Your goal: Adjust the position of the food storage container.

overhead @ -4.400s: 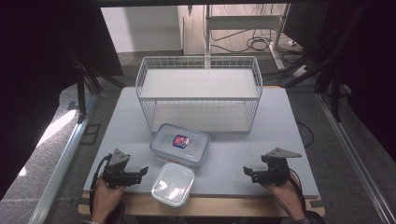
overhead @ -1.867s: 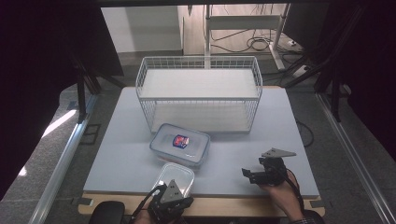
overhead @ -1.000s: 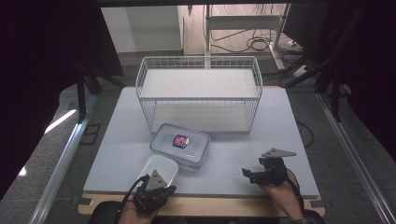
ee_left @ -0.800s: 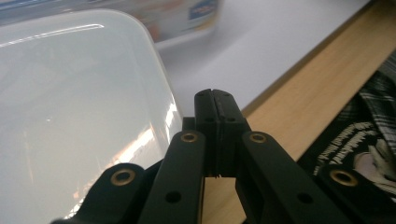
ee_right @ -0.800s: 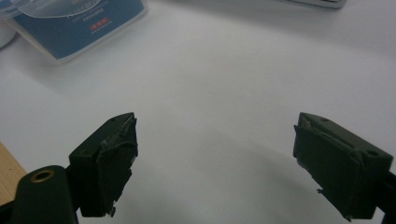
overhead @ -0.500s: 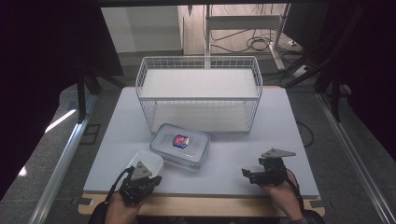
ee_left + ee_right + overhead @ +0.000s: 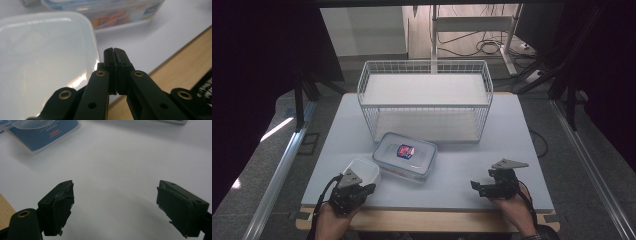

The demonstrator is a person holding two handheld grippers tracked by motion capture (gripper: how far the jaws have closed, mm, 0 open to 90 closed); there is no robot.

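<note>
A white translucent plastic tub (image 7: 363,171) sits tilted at the table's front left, and in the left gripper view the tub (image 7: 42,62) lies left of the jaws. My left gripper (image 7: 363,186) is shut on the tub's near rim, its jaws (image 7: 115,51) pressed together. A clear lidded box (image 7: 405,155) with a red and blue item inside lies just right of the tub, and in the left gripper view this box (image 7: 117,15) is beyond the tub. My right gripper (image 7: 477,188) rests open at the front right, nothing between its jaws (image 7: 115,202).
A white wire basket (image 7: 424,100) stands across the back of the grey table (image 7: 462,170). The table's wooden front edge (image 7: 175,70) runs close under both hands. A blue label (image 7: 42,132) of the lidded box shows ahead of the right gripper.
My left gripper has carried the white tub from the front middle leftwards to the front left, tilting it up. The right gripper has stayed where it was.
</note>
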